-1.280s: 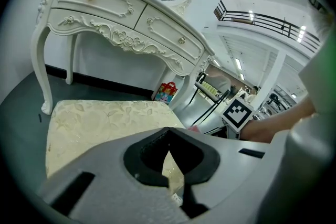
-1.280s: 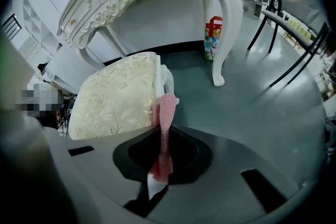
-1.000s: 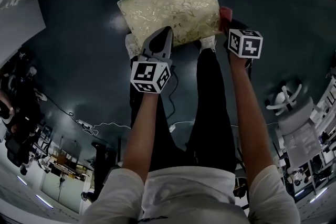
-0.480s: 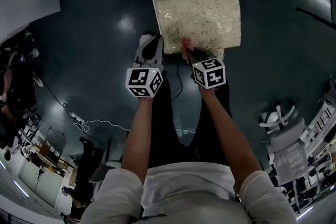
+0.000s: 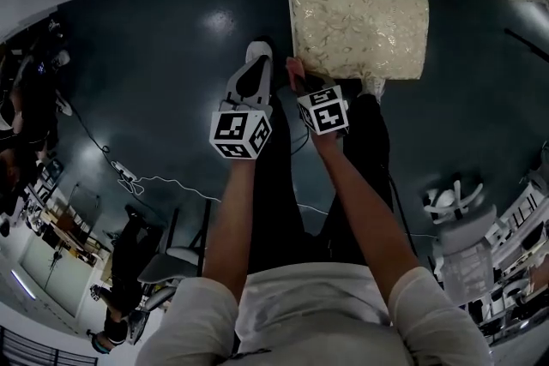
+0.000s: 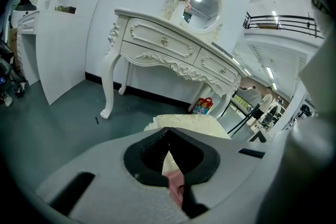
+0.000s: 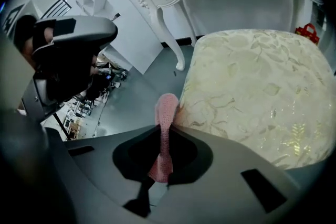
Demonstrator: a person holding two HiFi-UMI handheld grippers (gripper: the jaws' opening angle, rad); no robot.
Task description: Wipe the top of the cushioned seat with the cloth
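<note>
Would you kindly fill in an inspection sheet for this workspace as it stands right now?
Surface: dark glossy floor, with light glare.
Job's things: cushioned seat, cream patterned top; pink cloth at its near left corner.
Clutter: nothing seen on the seat.
Grippers: right gripper shut on the cloth; left gripper has its jaws together, and some pink shows low in the slit, gripped or not I cannot tell.
Cables: a thin cable trails on the floor to the left.
Surroundings: white dressing table with a round mirror; office chair.
</note>
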